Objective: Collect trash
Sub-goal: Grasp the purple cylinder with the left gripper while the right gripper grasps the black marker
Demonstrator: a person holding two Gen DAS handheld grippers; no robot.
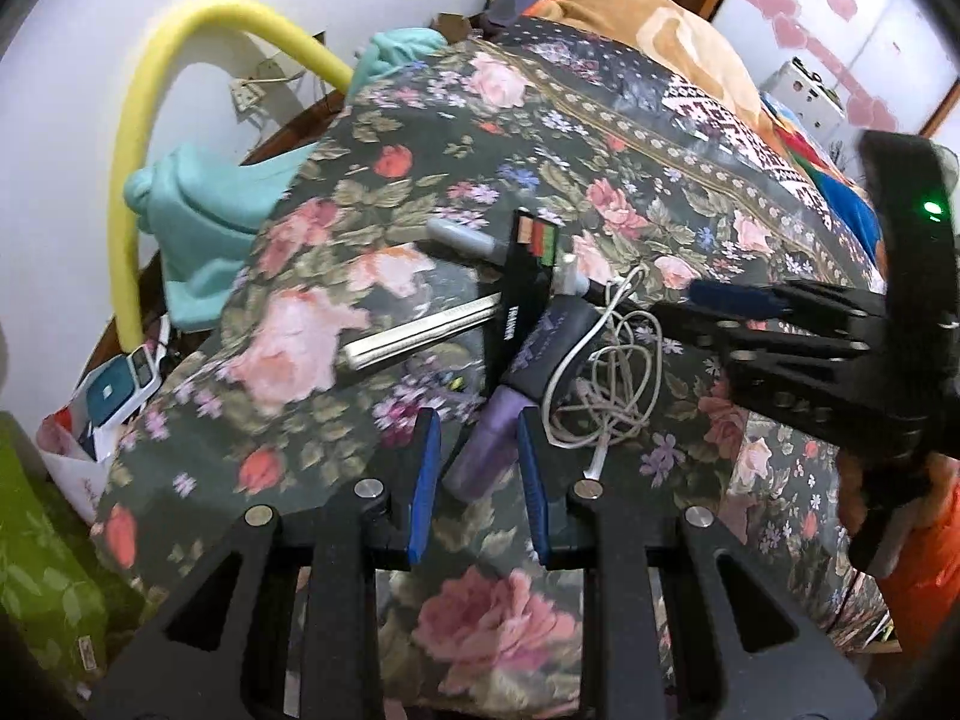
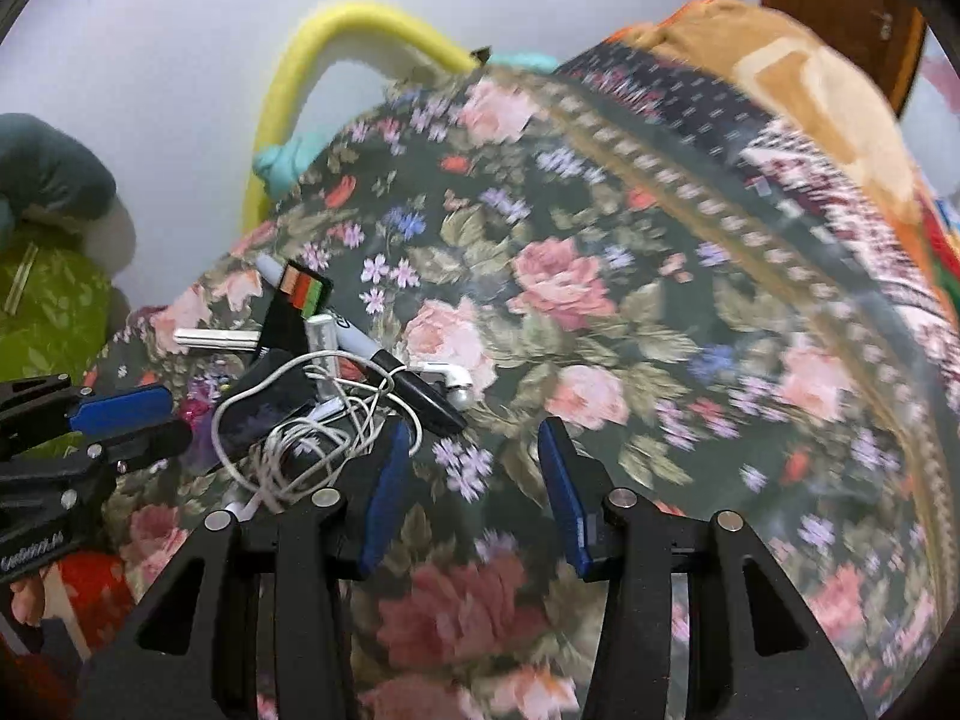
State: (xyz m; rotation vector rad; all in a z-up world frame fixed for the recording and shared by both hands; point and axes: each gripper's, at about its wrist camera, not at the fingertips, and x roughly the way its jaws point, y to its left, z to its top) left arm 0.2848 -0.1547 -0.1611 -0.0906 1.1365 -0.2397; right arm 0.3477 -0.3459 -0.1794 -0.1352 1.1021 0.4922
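Observation:
A pile of small items lies on a floral bedspread (image 1: 540,120). It holds a purple tube (image 1: 486,450), a tangled white cable (image 1: 606,384), a long black box (image 1: 525,294), a white stick (image 1: 420,333) and a grey marker (image 1: 462,237). My left gripper (image 1: 474,444) is open, its blue pads either side of the purple tube's near end. My right gripper (image 2: 474,450) is open and empty over bare bedspread (image 2: 600,300), just right of the white cable (image 2: 312,438) and black marker (image 2: 414,384). The right gripper also shows in the left wrist view (image 1: 738,300), beside the pile.
A yellow foam tube (image 1: 180,90) arches along the white wall behind the bed. Teal cloth (image 1: 204,210) hangs at the bed's left edge. A green patterned cushion (image 1: 42,570) sits at lower left. An orange blanket (image 1: 672,30) lies at the bed's far end.

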